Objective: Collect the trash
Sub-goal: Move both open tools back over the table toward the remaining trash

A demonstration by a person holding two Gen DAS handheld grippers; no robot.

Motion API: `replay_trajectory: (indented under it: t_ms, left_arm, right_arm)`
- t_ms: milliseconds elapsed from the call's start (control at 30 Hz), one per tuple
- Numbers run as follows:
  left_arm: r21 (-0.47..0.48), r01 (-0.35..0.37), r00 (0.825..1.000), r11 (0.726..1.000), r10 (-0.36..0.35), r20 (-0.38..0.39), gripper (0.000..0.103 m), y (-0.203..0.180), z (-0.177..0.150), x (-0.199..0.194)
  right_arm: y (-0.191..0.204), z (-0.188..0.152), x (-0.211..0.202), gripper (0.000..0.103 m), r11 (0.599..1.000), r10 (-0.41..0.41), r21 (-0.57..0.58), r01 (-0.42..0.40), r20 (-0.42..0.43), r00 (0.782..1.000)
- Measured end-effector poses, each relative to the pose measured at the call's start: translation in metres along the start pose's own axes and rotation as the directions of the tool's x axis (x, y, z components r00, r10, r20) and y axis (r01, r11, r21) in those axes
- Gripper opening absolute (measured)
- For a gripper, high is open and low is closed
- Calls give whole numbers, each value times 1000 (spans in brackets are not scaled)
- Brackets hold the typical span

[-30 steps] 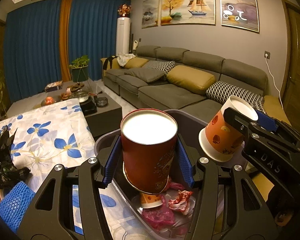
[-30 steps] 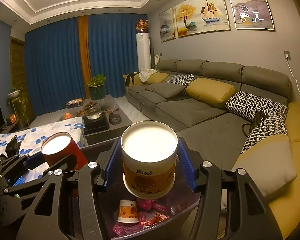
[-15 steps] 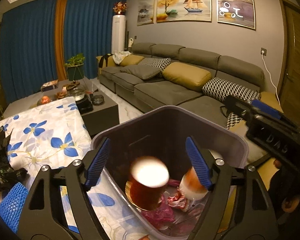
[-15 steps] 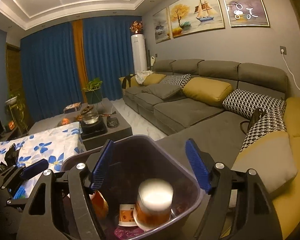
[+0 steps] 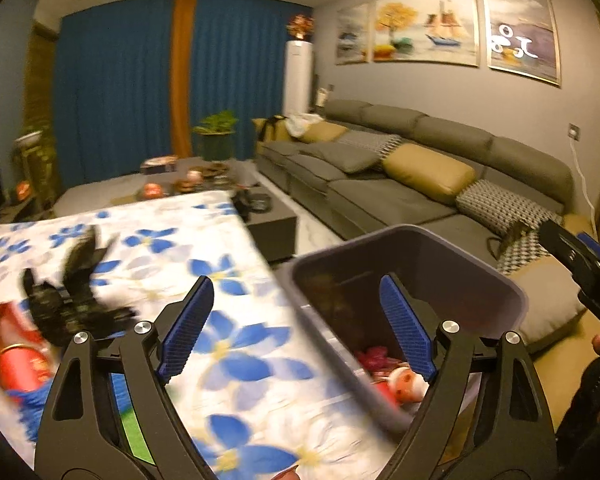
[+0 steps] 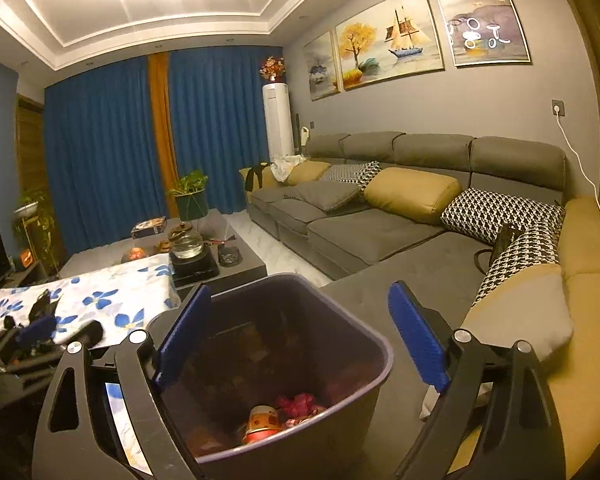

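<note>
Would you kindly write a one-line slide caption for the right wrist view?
Right tool opening, empty, above the grey bin holding a dropped paper cup and pink wrappers.

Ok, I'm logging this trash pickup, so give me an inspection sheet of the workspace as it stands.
Surface: floral tablecloth beside the bin.
Job's things: grey bin holds paper cups and pink wrappers; black crumpled bag and red can lie on the cloth.
Clutter: blue mesh near the can.
Grippers: left gripper and right gripper opening, nothing between the jaws.
Cables: white cord from wall socket.
Surroundings: grey sofa, blue curtains.
</note>
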State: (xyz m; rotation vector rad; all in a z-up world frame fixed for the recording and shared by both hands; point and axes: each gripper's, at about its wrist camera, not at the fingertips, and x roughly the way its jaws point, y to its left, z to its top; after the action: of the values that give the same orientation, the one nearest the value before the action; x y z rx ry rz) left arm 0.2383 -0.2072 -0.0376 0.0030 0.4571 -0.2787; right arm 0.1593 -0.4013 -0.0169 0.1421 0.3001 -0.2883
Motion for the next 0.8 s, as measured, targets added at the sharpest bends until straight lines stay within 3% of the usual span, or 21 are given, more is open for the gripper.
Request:
replay_trajectory:
  t_ms: [233, 400, 600, 800]
  left_arm:
    - [-41, -121, 992, 992, 122, 43, 85, 45, -7, -47]
    - [-57, -227, 972, 972, 230, 49, 85, 85, -21, -79]
    - [-114, -342, 937, 933, 348, 40, 85, 138, -39, -117]
    - [-170, -451, 886, 876, 463, 36, 85, 190, -58, -156]
  right_arm:
    - [37, -12, -20, 88, 997, 64, -36, -65, -15, 998]
    - [70, -22, -30, 88, 990, 124, -56, -126, -40, 991]
    - [119, -37, -45, 88, 969, 226, -89, -232, -80, 971]
    - [172, -57, -60, 88, 933, 318, -130, -334, -131, 939]
